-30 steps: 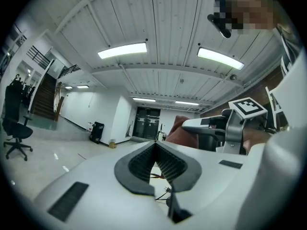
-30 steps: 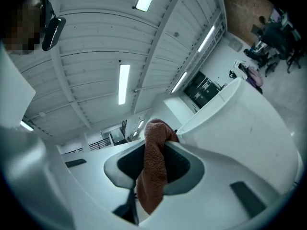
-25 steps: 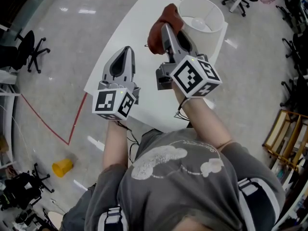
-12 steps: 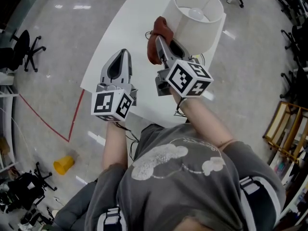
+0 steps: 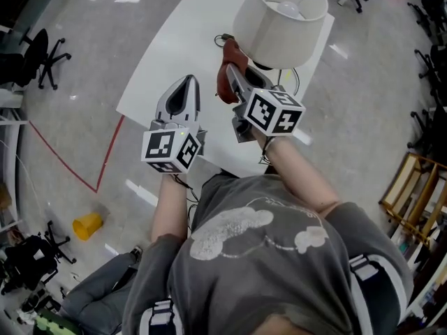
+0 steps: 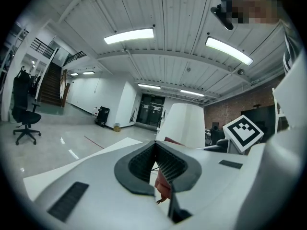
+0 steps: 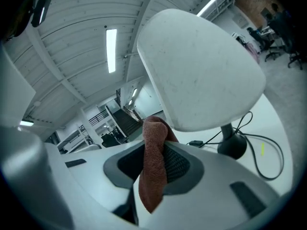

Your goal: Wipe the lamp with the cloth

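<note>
I observed the right gripper [image 5: 235, 74] with its jaws clamped on the cloth [image 5: 225, 82]; in the right gripper view the rust-red cloth [image 7: 153, 166] ran up between the ribbed pads [image 7: 178, 166], with a bunched end above the jaws and a tail below. The bunched end sat just under the lower rim of the lamp [image 5: 279, 23] shade, on its left side in the head view; I could not resolve whether cloth and shade touched. The lamp [image 7: 201, 71] stood upright at the far right corner of the white table [image 5: 174, 54]; its bulb [image 5: 288, 8] showed through the open top; its dark base [image 7: 233, 145] and black cable [image 7: 268, 171] rested on the tabletop. I read the left gripper [image 5: 187, 84] as closed with nothing between its jaws; in the left gripper view [image 6: 156, 158] the pads met at the tips; it was held above the table's near edge, beside the right gripper and apart from the lamp [image 6: 182, 123].
</note>
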`<state>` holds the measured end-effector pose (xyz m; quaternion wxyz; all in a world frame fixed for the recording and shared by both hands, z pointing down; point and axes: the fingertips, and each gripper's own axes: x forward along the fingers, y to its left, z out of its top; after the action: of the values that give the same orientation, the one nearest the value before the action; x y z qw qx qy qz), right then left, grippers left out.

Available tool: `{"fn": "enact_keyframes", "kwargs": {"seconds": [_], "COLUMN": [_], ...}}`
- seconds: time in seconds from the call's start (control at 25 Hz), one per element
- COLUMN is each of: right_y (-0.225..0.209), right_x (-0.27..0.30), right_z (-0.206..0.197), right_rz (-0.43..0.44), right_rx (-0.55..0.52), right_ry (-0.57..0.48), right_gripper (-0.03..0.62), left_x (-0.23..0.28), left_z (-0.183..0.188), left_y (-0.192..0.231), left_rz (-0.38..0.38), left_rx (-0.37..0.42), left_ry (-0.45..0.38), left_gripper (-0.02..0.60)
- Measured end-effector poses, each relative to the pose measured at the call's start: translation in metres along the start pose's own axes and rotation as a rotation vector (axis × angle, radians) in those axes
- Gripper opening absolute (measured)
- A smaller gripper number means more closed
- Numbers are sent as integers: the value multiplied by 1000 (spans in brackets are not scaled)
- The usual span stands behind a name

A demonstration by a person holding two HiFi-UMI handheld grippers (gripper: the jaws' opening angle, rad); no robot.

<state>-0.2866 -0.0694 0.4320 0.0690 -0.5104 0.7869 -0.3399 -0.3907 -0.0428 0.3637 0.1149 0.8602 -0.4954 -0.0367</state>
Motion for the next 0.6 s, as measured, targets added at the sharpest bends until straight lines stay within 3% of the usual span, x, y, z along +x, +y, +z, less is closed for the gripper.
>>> {"fn": "enact_keyframes", "kwargs": {"seconds": [0.24, 0.6], "right_y": [18, 53], "right_x": [-19, -81], "right_z": [7, 94], "right_rz": [87, 253], "right_rx": [-101, -276], "right_ry": [-2, -113], "right_gripper": [86, 86], "left_x": [-7, 4], "left_z": [3, 48], "left_y": [-8, -50], "left_rz": [11, -14], "left_rx": [6, 30], "left_ry": [-17, -138], "left_gripper": [8, 8]}}
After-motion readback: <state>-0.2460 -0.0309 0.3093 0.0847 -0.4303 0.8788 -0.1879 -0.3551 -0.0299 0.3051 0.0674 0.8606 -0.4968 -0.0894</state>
